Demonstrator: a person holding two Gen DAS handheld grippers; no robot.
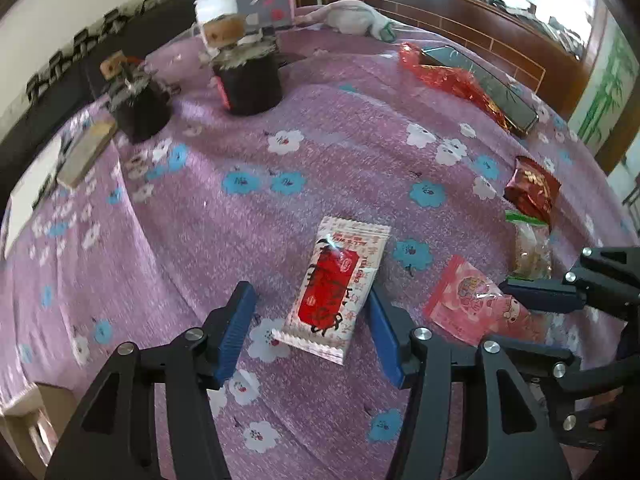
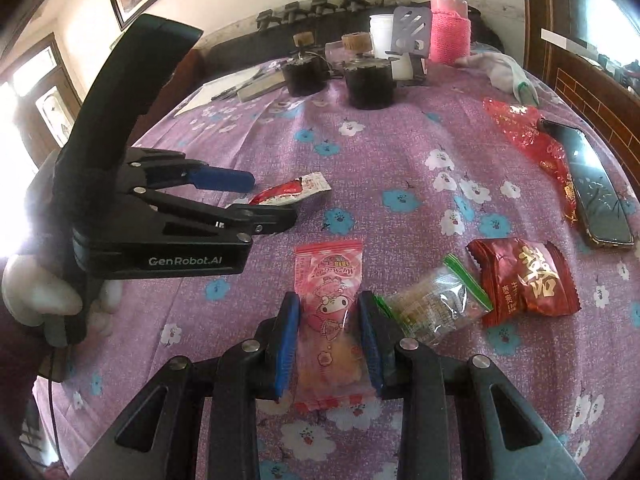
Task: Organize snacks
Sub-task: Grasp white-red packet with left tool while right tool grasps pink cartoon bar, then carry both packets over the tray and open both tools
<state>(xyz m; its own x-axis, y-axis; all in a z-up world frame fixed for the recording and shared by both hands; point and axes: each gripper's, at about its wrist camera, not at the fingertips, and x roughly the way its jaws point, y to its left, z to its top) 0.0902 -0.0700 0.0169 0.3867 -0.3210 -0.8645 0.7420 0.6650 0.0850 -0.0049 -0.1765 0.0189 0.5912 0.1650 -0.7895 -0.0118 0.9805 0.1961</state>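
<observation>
Two snack packets are in play on the purple floral cloth: the right gripper is clamped across the pink packet, while the left gripper stands released around the red-and-white packet. Both look light, crinkly and slippery, with contents that may crush; a gentle mid-body hold seems best.

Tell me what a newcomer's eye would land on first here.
First, the purple flowered tablecloth strewn with snacks. In front, the right tool straddles a pink cartoon-print snack packet, and the left tool brackets a white-and-red wrapped snack. Two dark cork-topped jars stand at the back.
</observation>
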